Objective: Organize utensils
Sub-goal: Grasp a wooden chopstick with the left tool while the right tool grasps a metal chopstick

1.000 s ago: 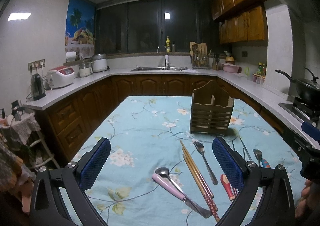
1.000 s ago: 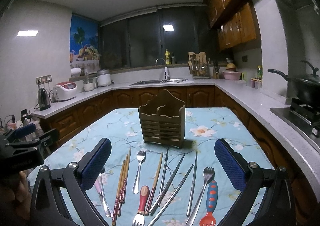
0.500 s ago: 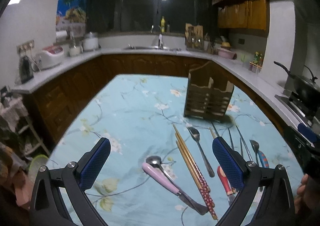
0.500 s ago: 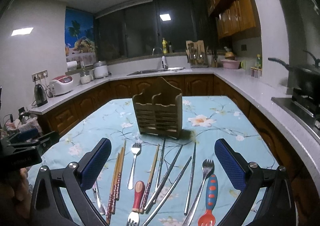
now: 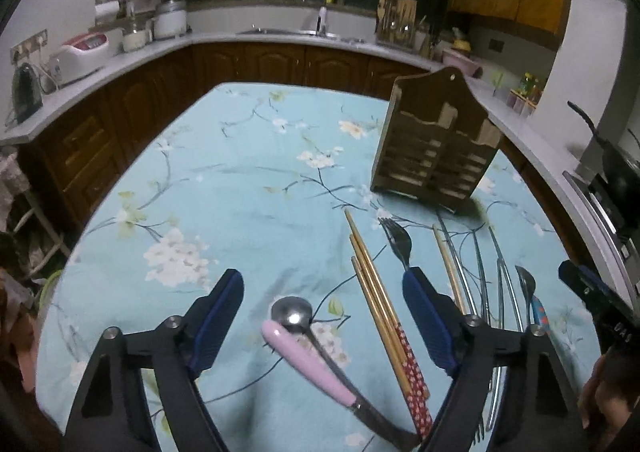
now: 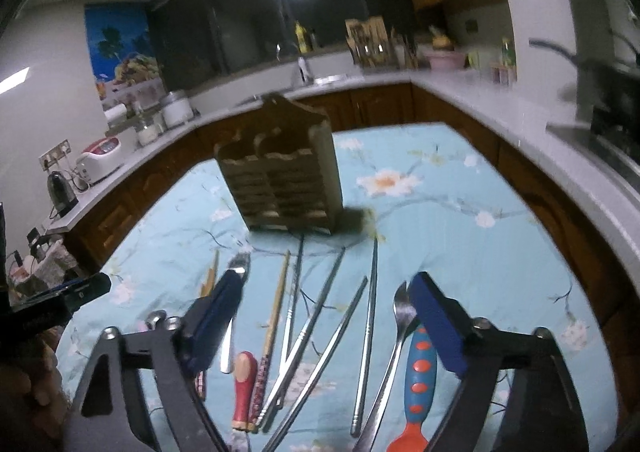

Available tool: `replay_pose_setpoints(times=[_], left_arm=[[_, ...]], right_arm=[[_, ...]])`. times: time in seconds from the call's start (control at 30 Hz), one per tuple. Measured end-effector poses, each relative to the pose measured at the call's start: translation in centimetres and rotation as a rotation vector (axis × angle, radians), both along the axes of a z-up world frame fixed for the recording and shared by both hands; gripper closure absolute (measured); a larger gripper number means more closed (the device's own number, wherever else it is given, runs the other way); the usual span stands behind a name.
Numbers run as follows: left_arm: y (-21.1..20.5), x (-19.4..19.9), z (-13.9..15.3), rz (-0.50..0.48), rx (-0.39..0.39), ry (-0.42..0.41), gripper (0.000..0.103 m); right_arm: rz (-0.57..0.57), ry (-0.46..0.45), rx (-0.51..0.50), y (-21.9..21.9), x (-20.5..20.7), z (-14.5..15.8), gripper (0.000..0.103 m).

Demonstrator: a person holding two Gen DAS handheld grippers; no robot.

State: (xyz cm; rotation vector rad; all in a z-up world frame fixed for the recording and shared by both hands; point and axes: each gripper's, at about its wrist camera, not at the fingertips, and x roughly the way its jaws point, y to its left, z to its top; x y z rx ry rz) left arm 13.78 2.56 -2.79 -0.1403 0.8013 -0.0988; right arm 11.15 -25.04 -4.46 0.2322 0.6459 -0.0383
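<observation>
Utensils lie in a row on the floral tablecloth [image 5: 248, 179] in front of a wooden utensil holder [image 5: 434, 147] [image 6: 284, 179]. My left gripper [image 5: 324, 312] hovers over a steel spoon [image 5: 291, 311] and a pink-handled knife [image 5: 308, 368]. Its jaws are closing and its pads touch nothing. Red-dotted chopsticks [image 5: 384, 328] and a fork [image 5: 397, 244] lie just to the right. My right gripper [image 6: 328, 308] hangs above several metal chopsticks [image 6: 320, 316], its jaws also closing on nothing. A blue and orange spoon [image 6: 416, 372] and a red-handled utensil [image 6: 244, 384] lie near its fingers.
Counters with wooden cabinets wrap around the table on three sides. A sink [image 5: 304, 31] is at the back, a rice cooker [image 5: 80, 51] and kettle [image 5: 26, 91] on the left, a stove with a pan [image 5: 612, 179] on the right. Bare cloth stretches left of the holder.
Both grippers have moved forward and tipped down towards the utensils, which now look closer. The fingers of each stand closer together than before.
</observation>
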Motion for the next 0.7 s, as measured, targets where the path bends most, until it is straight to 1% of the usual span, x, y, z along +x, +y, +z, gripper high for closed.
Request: replay_pose_setpoints(times=[0.07,0.13,0.2,0.27,0.33,0.4,0.47,0.5,0.53,0.63,0.7], left_arm=[[-0.1,1.4,-0.3,-0.007,-0.003,0.018,0.027],[-0.4,2.4,-0.5,-0.016,0.003,0.032,0.032],[-0.7,3.6,-0.8,-0.026,0.004,0.051,0.034],[-1.1,5.2,-1.3,-0.039,0.009,0.077,0.037],[-1.5,6.7,-1.9,-0.049,0.016,0.098,0.043],[-1.7,8.0,-2.4,-0.056,0.012,0.125,0.045],[-1.9,9.5,-3.0,-0.061,0.008,0.156,0.047],[-2.2,10.4,-3.4,-0.061,0.009,0.165,0.049],[-2.3,11.3,-3.7,-0.061,0.007,0.179,0.052],[-2.9,14.2,-4.9,-0.065,0.001,0.212,0.054],[-3.1,15.3,-5.3,-0.064,0.002,0.228,0.055]], right_arm=[[-0.004,0.029,0.018,-0.5,0.8,-0.8,0.025],[-0.007,0.052,0.028,-1.0,1.4,-1.4,0.030],[-0.010,0.072,0.038,-1.5,2.2,-1.8,0.035],[-0.016,0.089,0.046,-2.0,2.9,-2.0,0.037],[-0.021,0.104,0.046,-2.5,3.9,-2.3,0.038],[-0.022,0.120,0.048,-3.1,5.1,-2.6,0.043],[-0.023,0.147,0.054,-3.6,6.3,-3.1,0.047],[-0.020,0.159,0.055,-3.8,6.8,-3.4,0.051],[-0.017,0.170,0.059,-4.0,7.3,-3.6,0.052],[-0.010,0.199,0.058,-4.2,8.8,-4.2,0.053],[-0.006,0.218,0.059,-4.4,9.7,-4.7,0.055]])
